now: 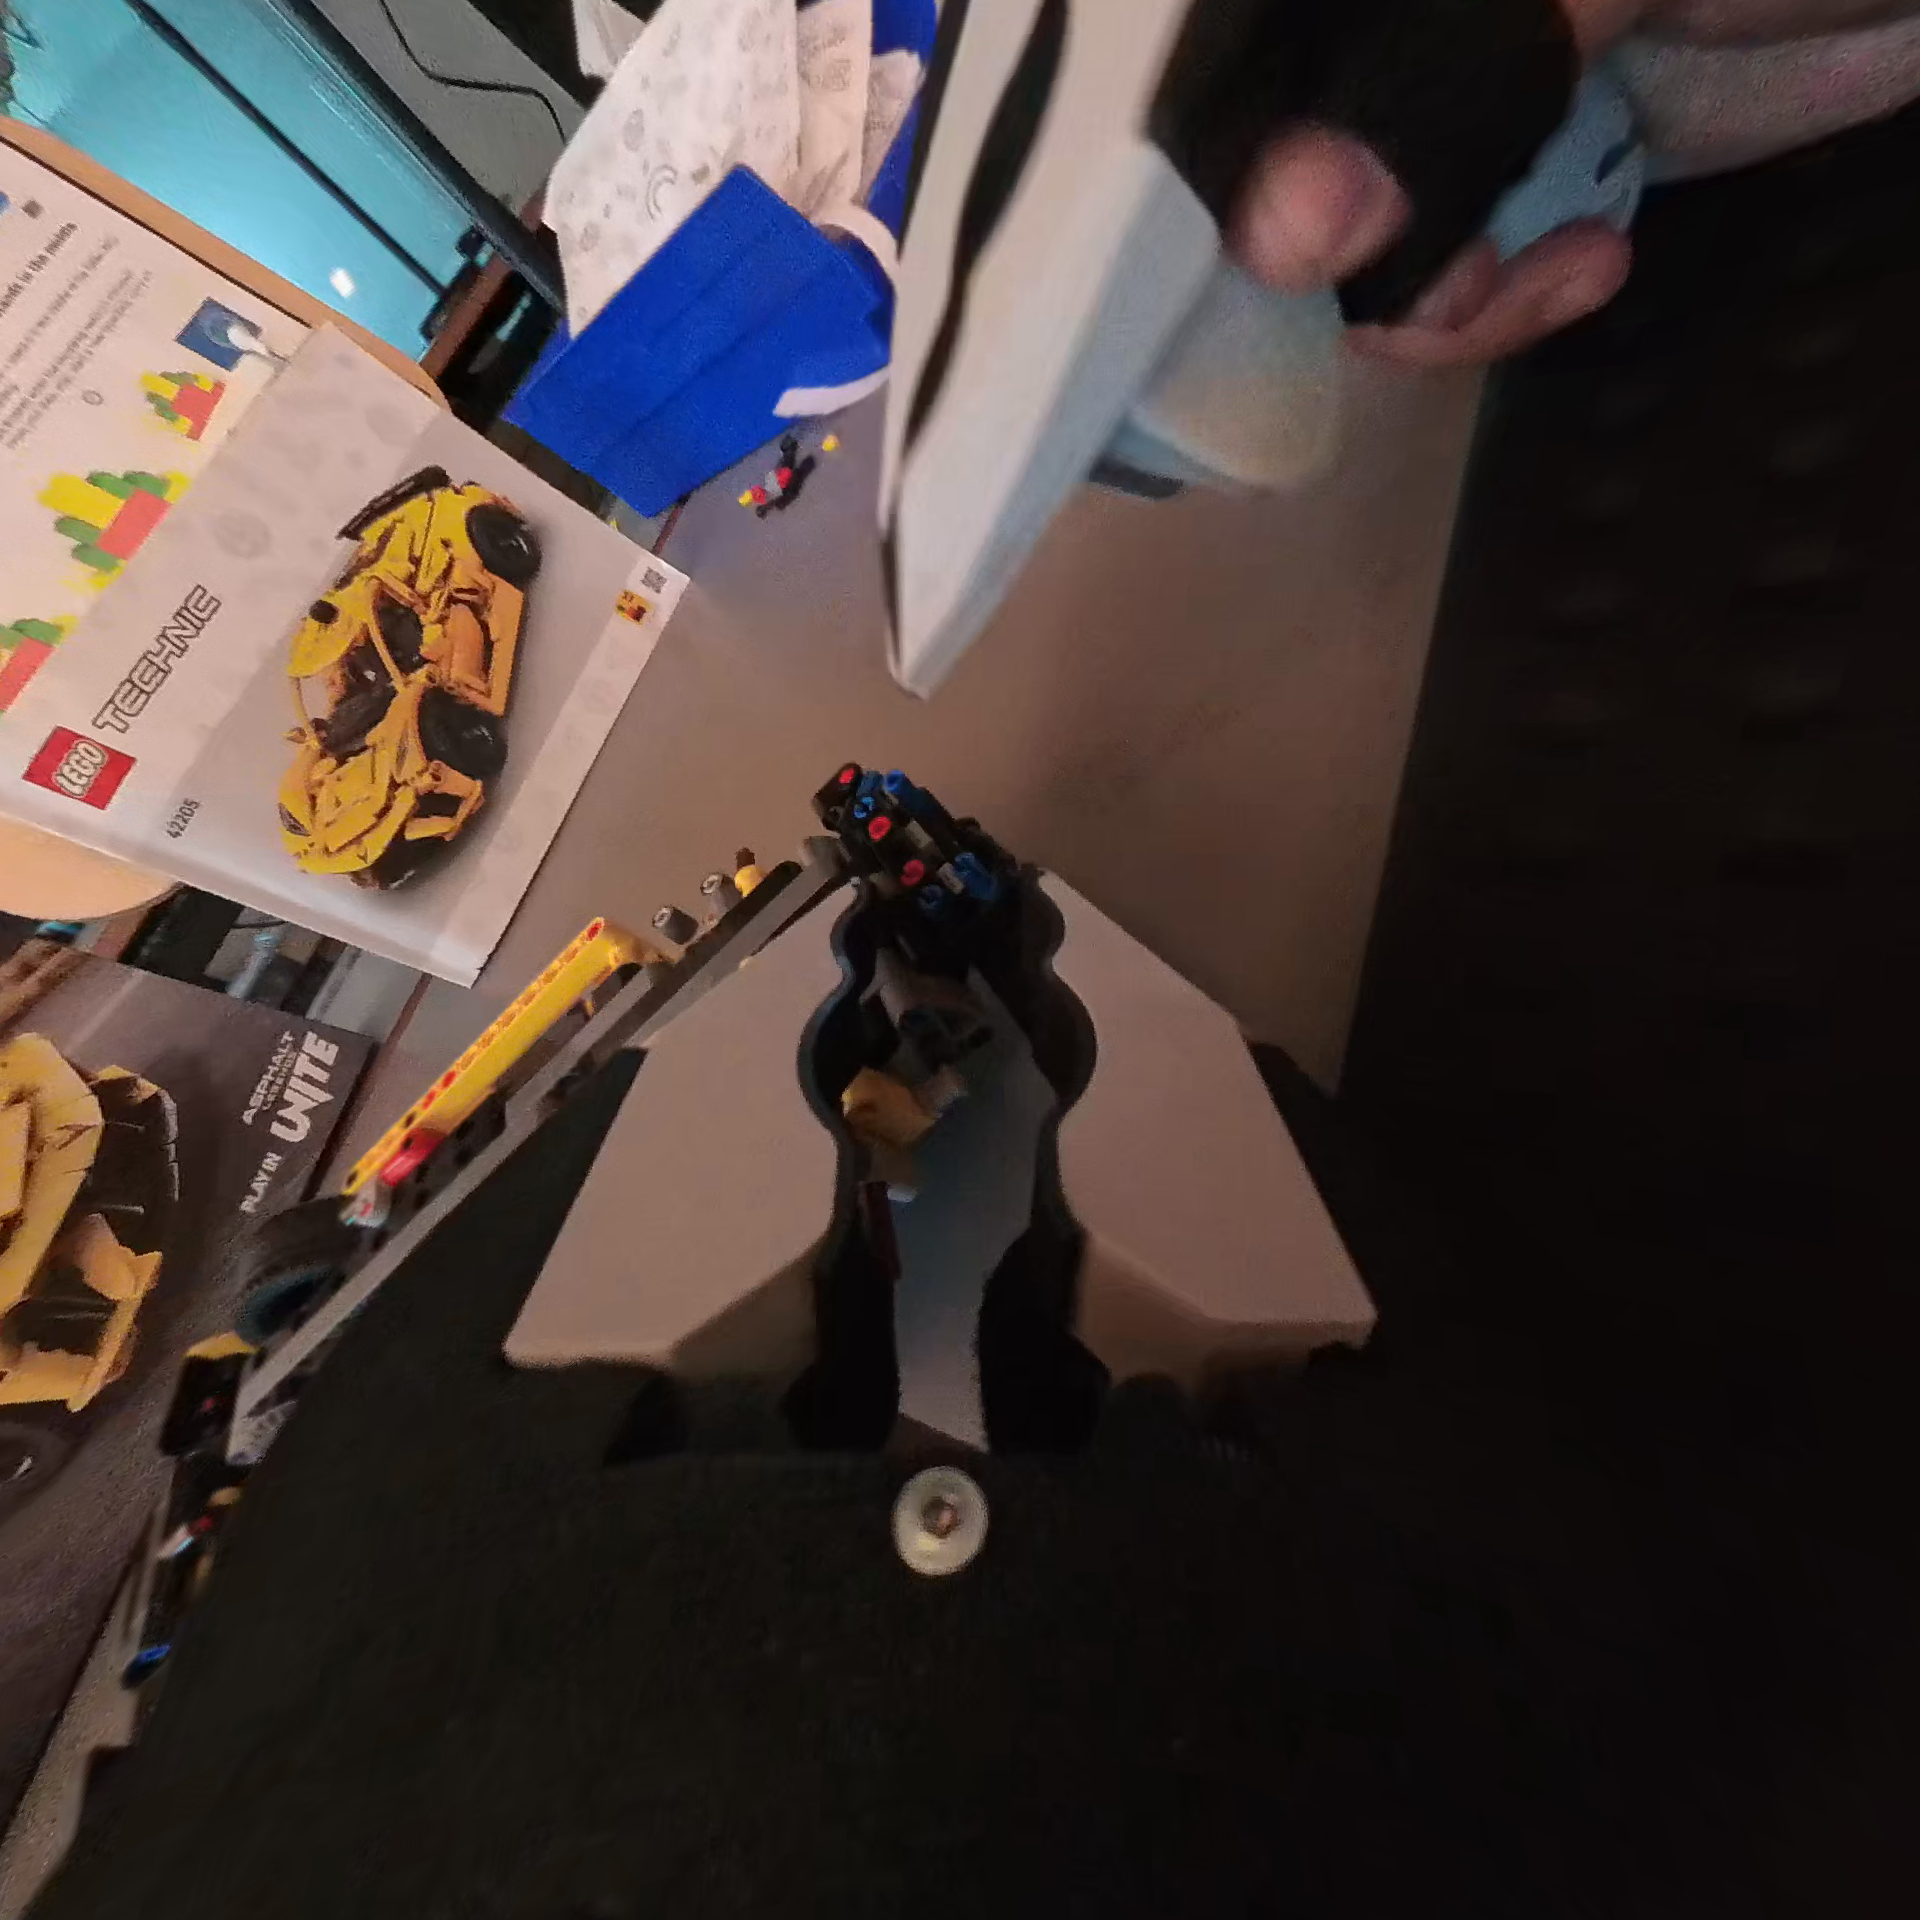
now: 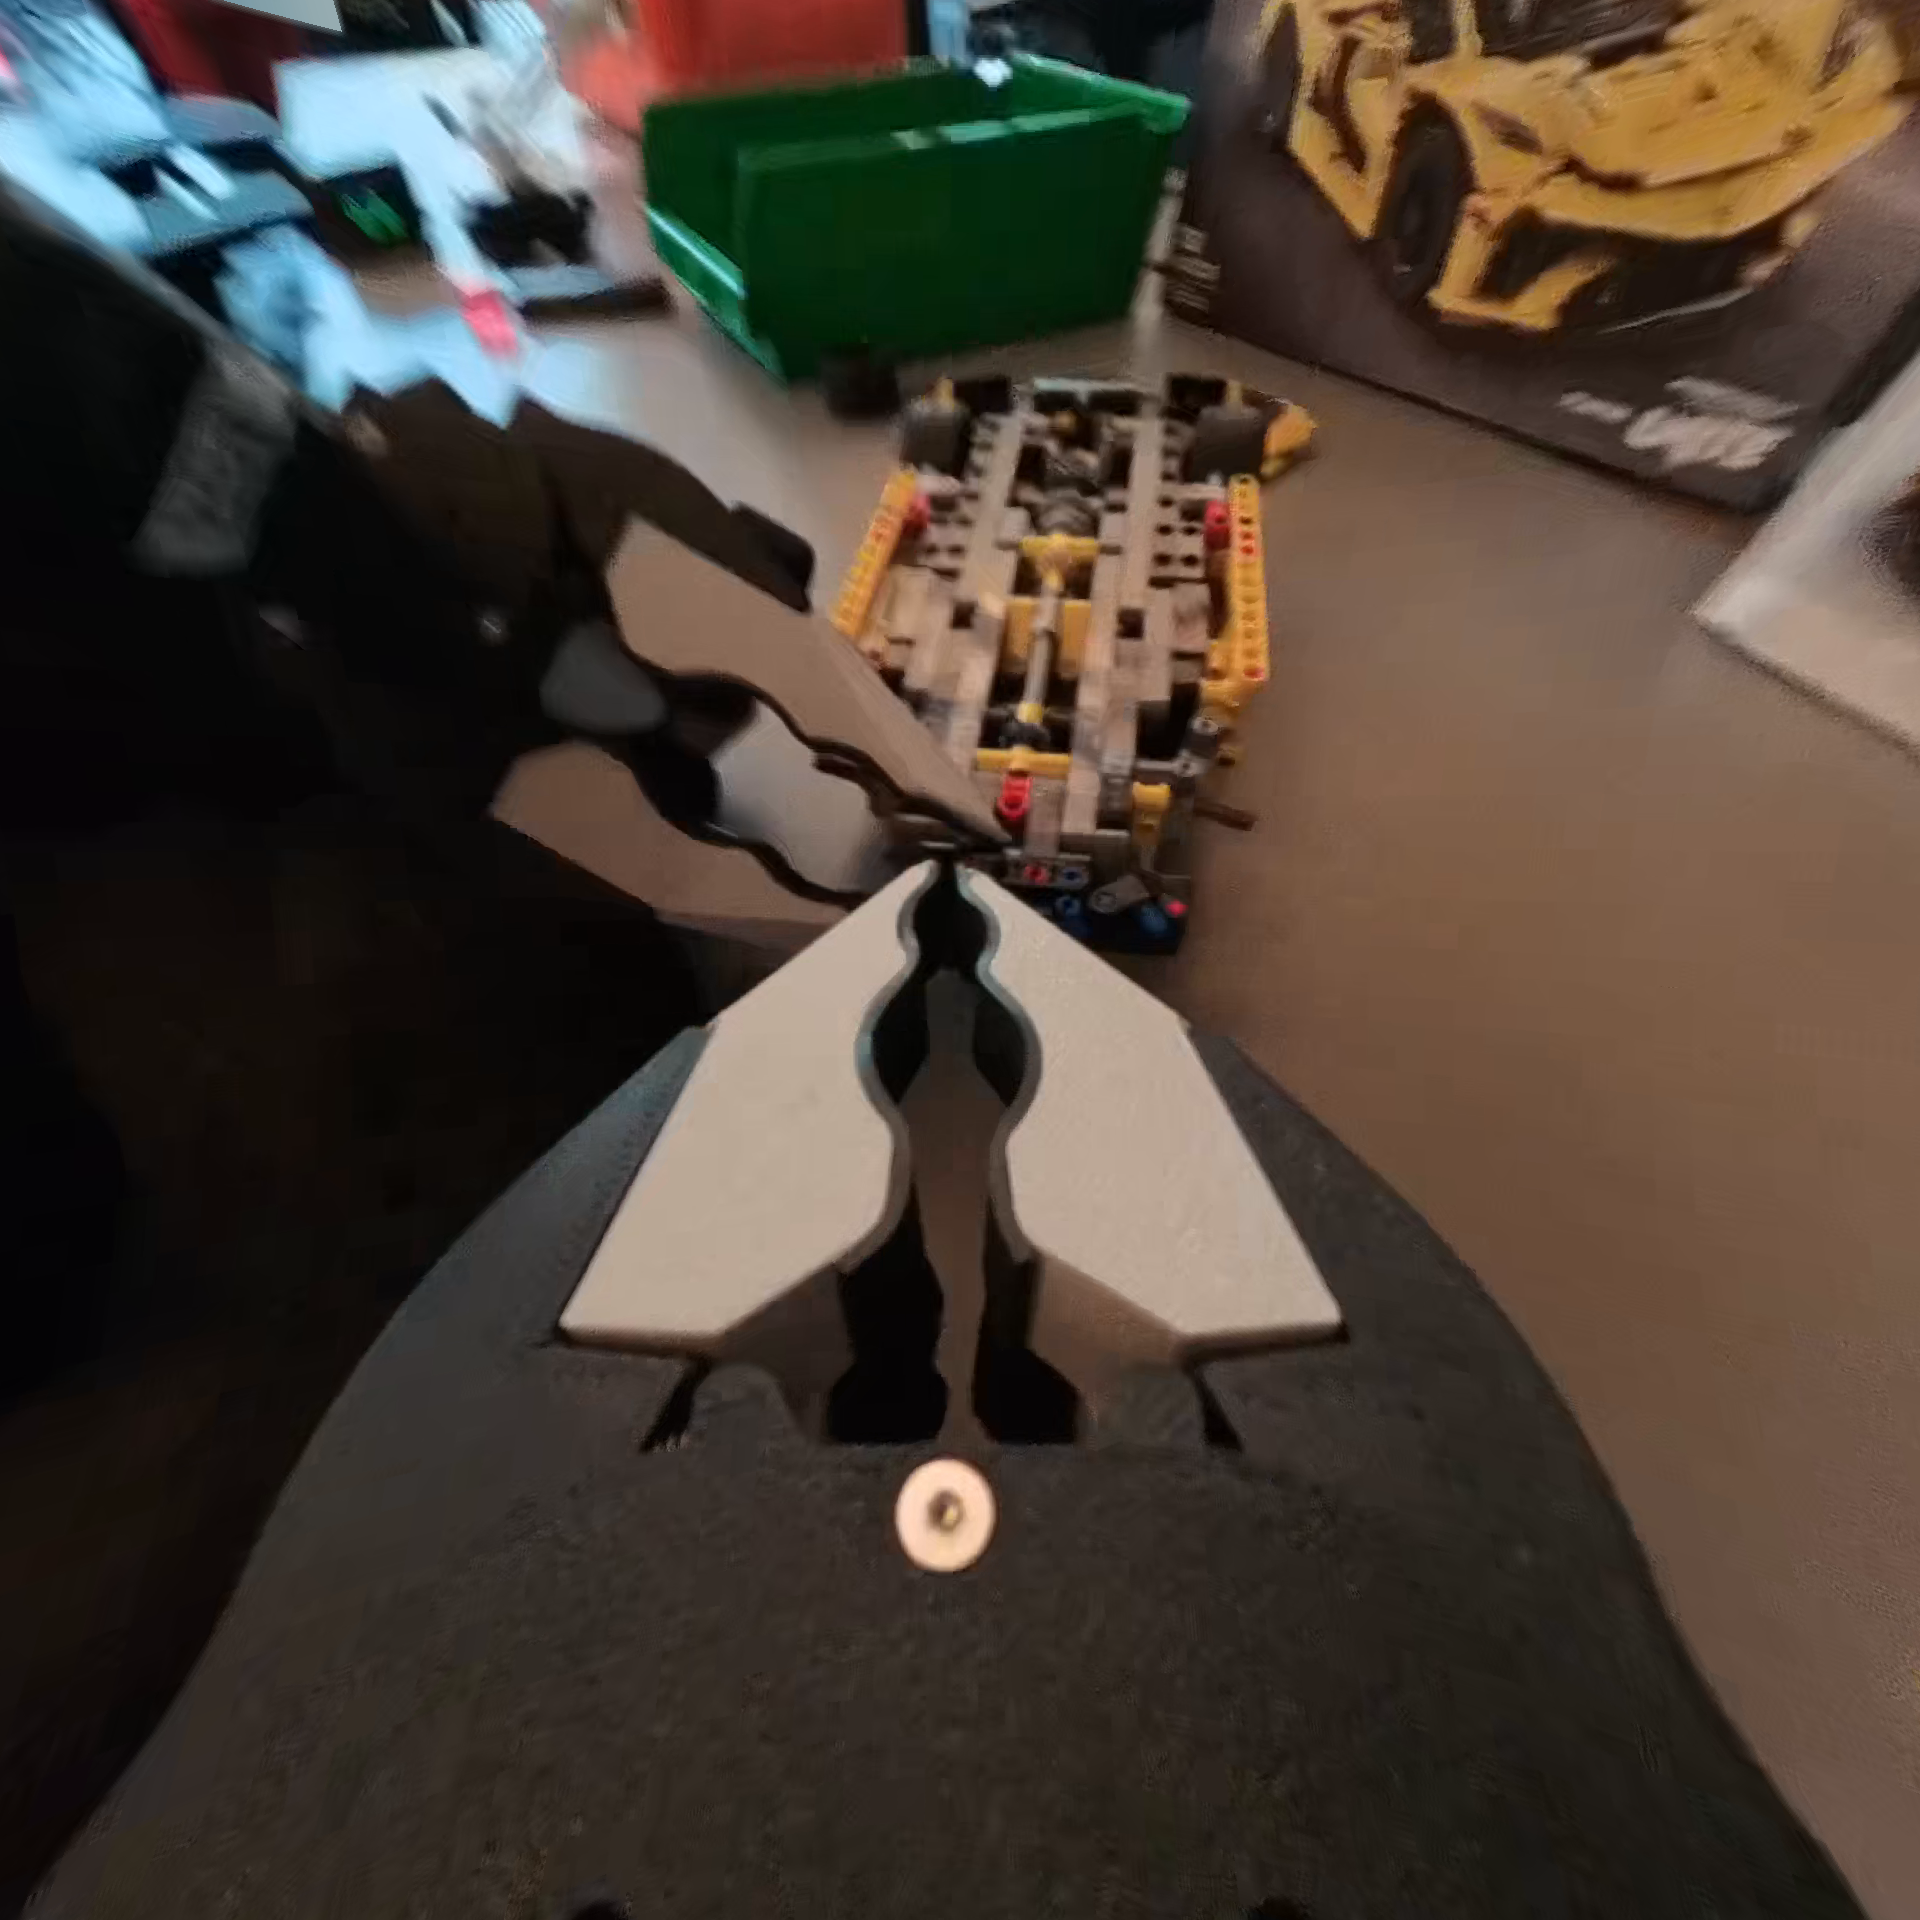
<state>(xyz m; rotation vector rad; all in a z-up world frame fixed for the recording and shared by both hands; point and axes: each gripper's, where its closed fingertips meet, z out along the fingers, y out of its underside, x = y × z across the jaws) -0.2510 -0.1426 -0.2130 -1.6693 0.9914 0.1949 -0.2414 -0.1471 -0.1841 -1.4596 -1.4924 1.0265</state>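
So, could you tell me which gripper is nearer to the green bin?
Right. The right gripper sits at the car chassis's near end, the green bin beyond it. The left gripper is alongside, barely farther.

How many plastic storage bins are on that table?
2. A blue plastic bin sits behind the printed booklet with a yellow car on its cover, in the left wrist view. A green plastic bin stands beyond the half-built brick car chassis. Others may be hidden.

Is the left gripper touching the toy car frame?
Touching. The left wrist view shows the left gripper closed around the toy car frame's near end.
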